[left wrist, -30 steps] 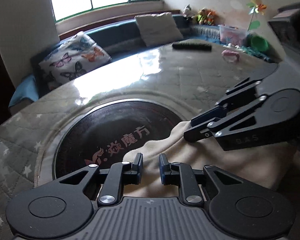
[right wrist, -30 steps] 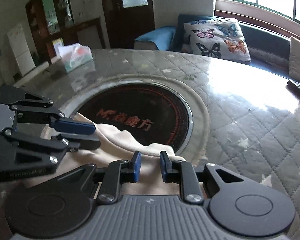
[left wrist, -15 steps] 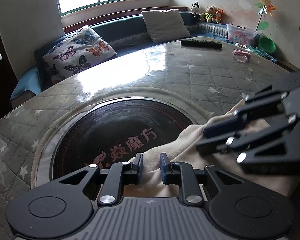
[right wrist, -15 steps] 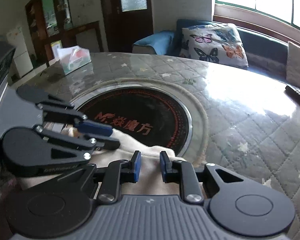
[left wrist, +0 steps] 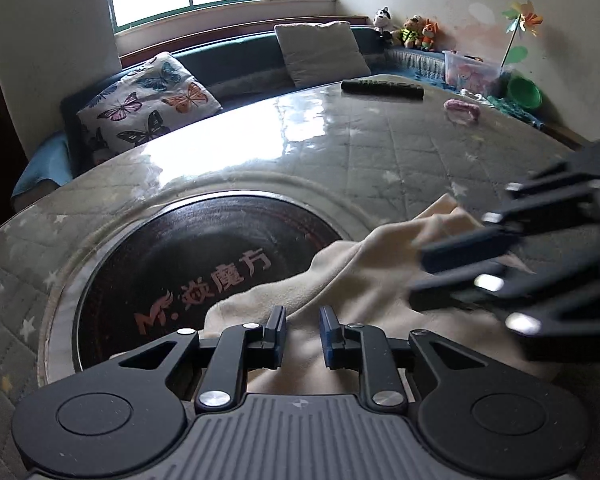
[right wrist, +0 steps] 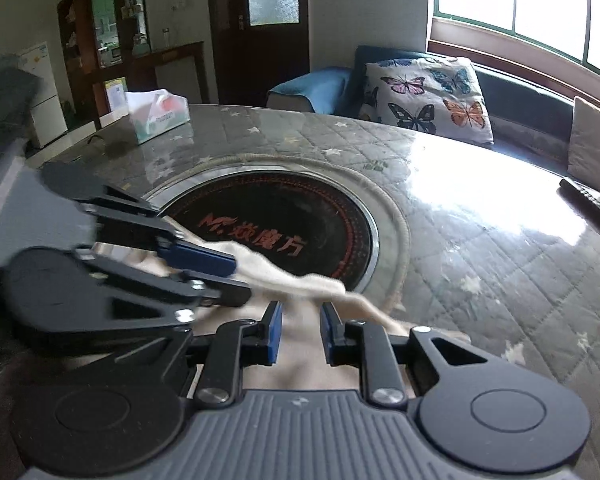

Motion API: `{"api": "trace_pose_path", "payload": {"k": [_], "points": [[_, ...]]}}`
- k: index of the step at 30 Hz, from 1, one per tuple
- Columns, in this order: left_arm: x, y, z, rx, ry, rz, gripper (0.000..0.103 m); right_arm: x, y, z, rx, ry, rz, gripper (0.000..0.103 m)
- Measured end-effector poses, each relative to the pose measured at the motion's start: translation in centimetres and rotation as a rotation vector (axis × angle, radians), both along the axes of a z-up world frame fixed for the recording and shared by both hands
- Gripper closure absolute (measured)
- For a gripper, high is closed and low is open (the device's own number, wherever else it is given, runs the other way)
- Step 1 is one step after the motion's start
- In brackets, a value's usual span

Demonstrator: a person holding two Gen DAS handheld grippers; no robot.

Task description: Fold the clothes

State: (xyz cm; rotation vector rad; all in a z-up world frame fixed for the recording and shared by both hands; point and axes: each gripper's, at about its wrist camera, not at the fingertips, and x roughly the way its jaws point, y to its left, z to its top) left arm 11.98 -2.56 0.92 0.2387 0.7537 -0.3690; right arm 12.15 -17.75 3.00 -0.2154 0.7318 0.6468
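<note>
Left tool (left wrist: 302, 332) and right tool (right wrist: 301, 330) work side by side over a cream garment (left wrist: 364, 276) heaped at the near rim of the dark glass hotplate (left wrist: 188, 264) set into the quilted bench (left wrist: 380, 148). Each tool's blue-padded jaws stand slightly apart with cream cloth lying between them; whether the pads actually pinch the fabric cannot be told from either view. The garment sits on the near side of the hotplate, one edge draped over its rim and one corner raised toward the far side. By the look of it, the fold is in its early stage: the cloth is bunched, not yet flat. The next move seems to call for a firm hold on two edges and a smooth spread before any crease is laid. Beyond the hotplate, a tissue box (right wrist: 158, 114) shows white tissue at its top, and a clear plastic tub (left wrist: 474, 70) off the bench's far edge holds pinkish, indistinct contents.
</note>
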Motion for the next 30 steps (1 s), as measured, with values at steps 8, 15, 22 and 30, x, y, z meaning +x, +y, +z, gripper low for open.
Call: {"api": "trace_pose_path", "payload": {"k": [8, 15, 22, 30], "points": [[-0.3, -0.4, -0.3, 0.019, -0.023, 0.013, 0.082, -4.7, -2.5, -0.7, -0.009, -0.047, 0.004, 0.081], [-0.3, -0.6, -0.4, 0.020, -0.030, 0.020, 0.082, -6.1, -6.0, -1.7, 0.082, -0.040, -0.092, 0.076], [-0.6, -0.8, -0.3, 0.027, -0.043, 0.026, 0.082, -7.6, -6.6, -1.5, 0.061, -0.062, -0.078, 0.076], [-4.5, 0.2, 1.8, -0.017, -0.116, 0.027, 0.055, -8.2, -7.0, 0.3, 0.090, -0.102, -0.089, 0.076]]}}
